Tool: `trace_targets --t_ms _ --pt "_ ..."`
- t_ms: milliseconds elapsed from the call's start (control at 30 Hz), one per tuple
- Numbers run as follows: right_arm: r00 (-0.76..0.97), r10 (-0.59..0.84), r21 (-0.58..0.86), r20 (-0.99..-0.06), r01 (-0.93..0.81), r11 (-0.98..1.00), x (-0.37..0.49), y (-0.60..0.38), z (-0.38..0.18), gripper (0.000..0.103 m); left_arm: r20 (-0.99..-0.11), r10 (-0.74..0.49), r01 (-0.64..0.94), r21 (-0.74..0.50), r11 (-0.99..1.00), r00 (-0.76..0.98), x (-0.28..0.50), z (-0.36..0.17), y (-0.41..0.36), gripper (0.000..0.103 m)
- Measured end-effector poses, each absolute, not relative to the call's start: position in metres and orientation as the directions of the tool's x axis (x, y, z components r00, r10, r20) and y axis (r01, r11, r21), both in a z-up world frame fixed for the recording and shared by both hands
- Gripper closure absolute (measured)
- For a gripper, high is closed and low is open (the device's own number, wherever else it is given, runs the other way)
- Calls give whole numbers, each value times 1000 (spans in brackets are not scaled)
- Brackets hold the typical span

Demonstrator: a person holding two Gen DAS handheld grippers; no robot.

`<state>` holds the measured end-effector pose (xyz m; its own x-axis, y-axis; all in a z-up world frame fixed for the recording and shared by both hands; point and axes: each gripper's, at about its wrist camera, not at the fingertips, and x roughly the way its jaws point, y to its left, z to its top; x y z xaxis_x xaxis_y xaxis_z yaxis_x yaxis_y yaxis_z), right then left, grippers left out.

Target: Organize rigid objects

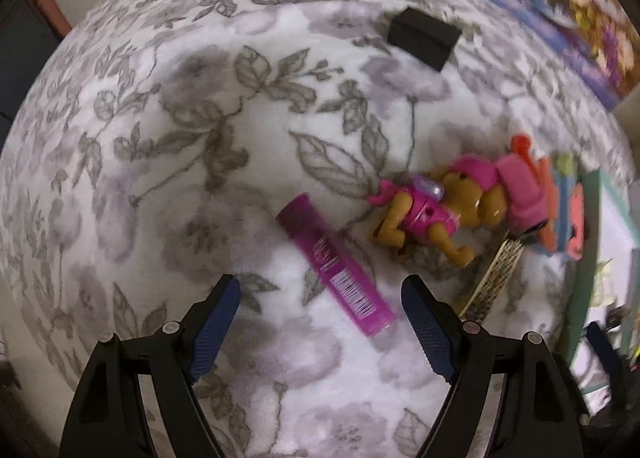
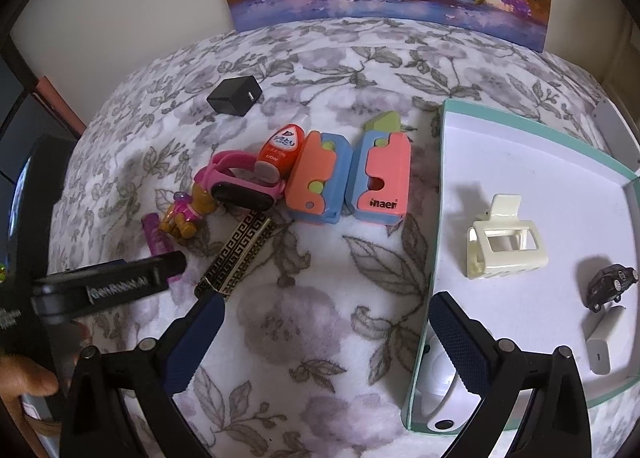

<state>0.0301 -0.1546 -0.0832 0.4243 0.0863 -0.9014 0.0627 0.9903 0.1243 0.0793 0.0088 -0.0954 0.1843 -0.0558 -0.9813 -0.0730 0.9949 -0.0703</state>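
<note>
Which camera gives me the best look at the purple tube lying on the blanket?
The left wrist view. There the purple tube lies whole and unobstructed, just ahead of the open left gripper, with its label visible. In the right wrist view only a sliver of it shows, largely hidden behind the left gripper.

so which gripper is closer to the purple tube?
Left. The left gripper hangs open right over the purple tube, its lower end between the fingers. The right gripper sits apart, open over bare blanket beside the box.
</note>
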Motion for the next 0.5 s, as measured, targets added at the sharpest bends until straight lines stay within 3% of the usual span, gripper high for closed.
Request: trace_targets --t_ms 167,400,500 --pt "428 91 130 -899 63 989 29 -155 -82 0 -961 -23 -134 -62 989 274 91 -79 31 20" --pt "432 103 152 -896 81 985 29 -160 -82 0 -970 -10 -237 -69 969 245 103 -107 53 20" --pt "432 106 158 -896 85 984 30 -161 -82 0 -970 57 -214 5 977 236 100 -107 49 20"
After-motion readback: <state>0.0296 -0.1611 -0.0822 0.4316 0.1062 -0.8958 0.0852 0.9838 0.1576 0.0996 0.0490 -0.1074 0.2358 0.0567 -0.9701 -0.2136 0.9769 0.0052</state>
